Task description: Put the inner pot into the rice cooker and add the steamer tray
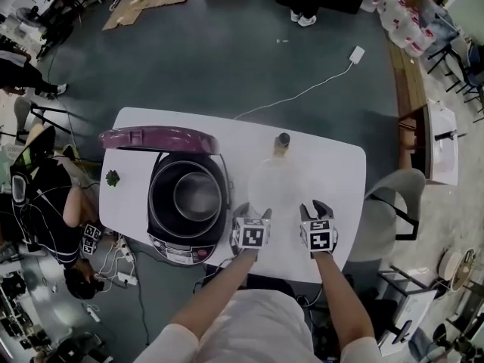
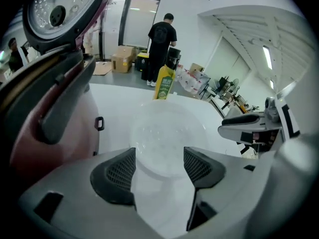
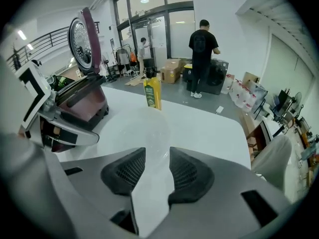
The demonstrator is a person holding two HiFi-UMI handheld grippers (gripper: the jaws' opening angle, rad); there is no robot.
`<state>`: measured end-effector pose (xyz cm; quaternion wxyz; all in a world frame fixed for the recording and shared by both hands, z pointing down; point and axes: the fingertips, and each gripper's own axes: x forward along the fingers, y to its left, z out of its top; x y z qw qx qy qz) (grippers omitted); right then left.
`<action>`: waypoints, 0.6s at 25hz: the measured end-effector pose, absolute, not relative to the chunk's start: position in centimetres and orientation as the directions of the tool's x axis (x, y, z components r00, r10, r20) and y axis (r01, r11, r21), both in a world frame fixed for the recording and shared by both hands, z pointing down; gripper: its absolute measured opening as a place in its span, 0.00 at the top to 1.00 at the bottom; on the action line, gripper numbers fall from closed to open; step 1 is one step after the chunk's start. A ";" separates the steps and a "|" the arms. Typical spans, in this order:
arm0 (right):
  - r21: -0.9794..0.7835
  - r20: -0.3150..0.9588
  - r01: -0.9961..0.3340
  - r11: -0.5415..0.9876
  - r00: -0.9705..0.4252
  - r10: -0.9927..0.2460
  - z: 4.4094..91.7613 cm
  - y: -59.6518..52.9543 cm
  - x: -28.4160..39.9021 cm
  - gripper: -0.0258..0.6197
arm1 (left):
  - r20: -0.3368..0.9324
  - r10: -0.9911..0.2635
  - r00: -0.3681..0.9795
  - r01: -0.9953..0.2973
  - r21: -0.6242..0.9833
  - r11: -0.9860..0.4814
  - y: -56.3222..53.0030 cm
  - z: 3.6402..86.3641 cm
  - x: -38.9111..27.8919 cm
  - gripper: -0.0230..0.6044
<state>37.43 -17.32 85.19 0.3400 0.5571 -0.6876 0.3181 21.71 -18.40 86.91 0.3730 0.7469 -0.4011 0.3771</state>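
The dark red rice cooker [image 1: 185,203] stands on the left of the white table [image 1: 340,165] with its lid [image 1: 159,138] raised. The metal inner pot [image 1: 195,195] sits inside it. A translucent white steamer tray [image 1: 276,184] lies on the table to the cooker's right. My left gripper [image 1: 254,212] hovers at the tray's near left edge, jaws open; in the left gripper view the tray [image 2: 167,133] lies just ahead of the left gripper [image 2: 159,166]. My right gripper [image 1: 314,209] is at the near right edge, open, with the tray [image 3: 137,133] ahead of it [image 3: 157,171].
A yellow oil bottle [image 1: 282,142] stands behind the tray. A small green thing [image 1: 112,178] lies left of the cooker. A person [image 1: 45,203] sits by the table's left end, and a grey chair [image 1: 393,203] stands at its right. A white cable [image 1: 302,93] runs across the floor.
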 end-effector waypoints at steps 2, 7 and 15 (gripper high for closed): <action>-0.070 0.833 -0.984 0.161 -0.146 -0.534 86.3 -17.5 37.6 0.70 | 0.872 -0.311 0.378 -0.890 0.249 -0.382 -18.4 88.0 21.5 0.46; -0.084 0.850 -0.988 0.129 -0.139 -0.508 89.0 -18.5 38.0 0.68 | 0.890 -0.305 0.340 -0.910 0.230 -0.344 -19.0 90.1 20.8 0.45; -0.091 0.877 -0.990 0.112 -0.133 -0.462 92.5 -19.6 37.5 0.66 | 0.890 -0.289 0.354 -0.913 0.261 -0.313 -19.8 92.8 20.6 0.47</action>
